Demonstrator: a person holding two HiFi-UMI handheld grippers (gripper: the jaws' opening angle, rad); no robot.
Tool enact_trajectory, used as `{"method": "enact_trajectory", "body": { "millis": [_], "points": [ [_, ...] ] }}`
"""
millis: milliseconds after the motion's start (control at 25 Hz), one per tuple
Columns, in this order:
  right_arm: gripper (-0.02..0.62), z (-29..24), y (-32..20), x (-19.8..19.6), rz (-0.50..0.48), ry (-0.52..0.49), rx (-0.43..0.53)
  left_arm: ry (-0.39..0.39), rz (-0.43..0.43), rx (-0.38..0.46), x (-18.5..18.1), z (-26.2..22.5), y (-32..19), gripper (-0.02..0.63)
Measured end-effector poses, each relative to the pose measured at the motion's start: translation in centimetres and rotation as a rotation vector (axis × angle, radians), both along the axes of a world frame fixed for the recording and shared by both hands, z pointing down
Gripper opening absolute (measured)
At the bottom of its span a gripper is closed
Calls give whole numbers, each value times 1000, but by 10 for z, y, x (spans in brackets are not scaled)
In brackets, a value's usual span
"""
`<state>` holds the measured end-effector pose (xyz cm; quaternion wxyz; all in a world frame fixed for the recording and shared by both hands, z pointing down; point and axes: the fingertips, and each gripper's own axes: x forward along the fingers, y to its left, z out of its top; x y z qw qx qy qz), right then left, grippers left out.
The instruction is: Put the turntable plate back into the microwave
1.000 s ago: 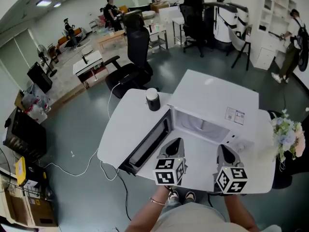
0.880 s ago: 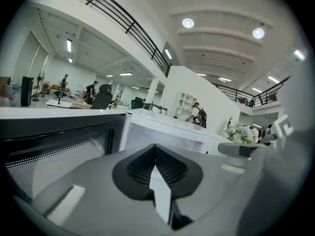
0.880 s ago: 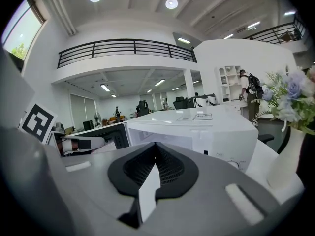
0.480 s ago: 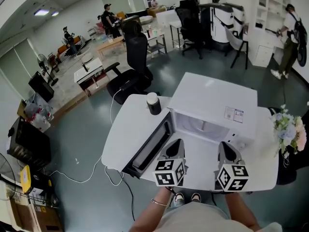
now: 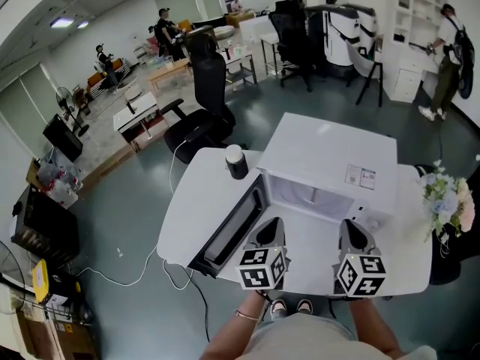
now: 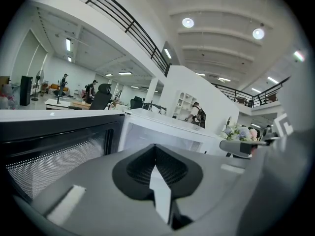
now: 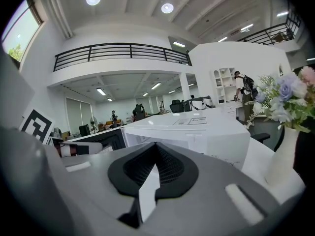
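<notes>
Both my grippers, left gripper point(image 5: 274, 221) and right gripper point(image 5: 347, 226), hang empty, jaws pressed together, before the microwave point(image 5: 330, 152). A pale curve inside looks like the turntable plate point(image 5: 309, 194), seemingly home. The door point(image 5: 231, 227) stands open, unclosed.

I see the microwave point(image 5: 330, 156) cavity standing open straight ahead. Its door point(image 5: 232, 227) juts out on the left, and flowers point(image 5: 448, 205) crowd my right.

A white microwave point(image 5: 330, 156) with a black door point(image 5: 231, 231), its window a fine dotted mesh, stands on a white surface point(image 5: 199, 193). A black cup point(image 5: 236, 162) has a white lid. The grey left hand-held gripper point(image 5: 270, 227) and right hand-held gripper point(image 5: 351, 229) carry black-and-white square-patterned cubes. The flowers point(image 5: 446, 201) are pastel blue, pink and white, and the floor point(image 5: 120, 201) is grey-green.
</notes>
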<state>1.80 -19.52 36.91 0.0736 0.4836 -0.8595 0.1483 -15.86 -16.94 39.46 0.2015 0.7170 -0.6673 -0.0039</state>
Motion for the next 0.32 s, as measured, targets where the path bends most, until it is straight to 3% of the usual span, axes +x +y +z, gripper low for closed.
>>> {"method": "enact_trajectory", "body": {
  "millis": [320],
  "points": [
    [9,1,-3,5,0,-4,-4,-14,-5,-11,3,2,-3,0]
  ]
}}
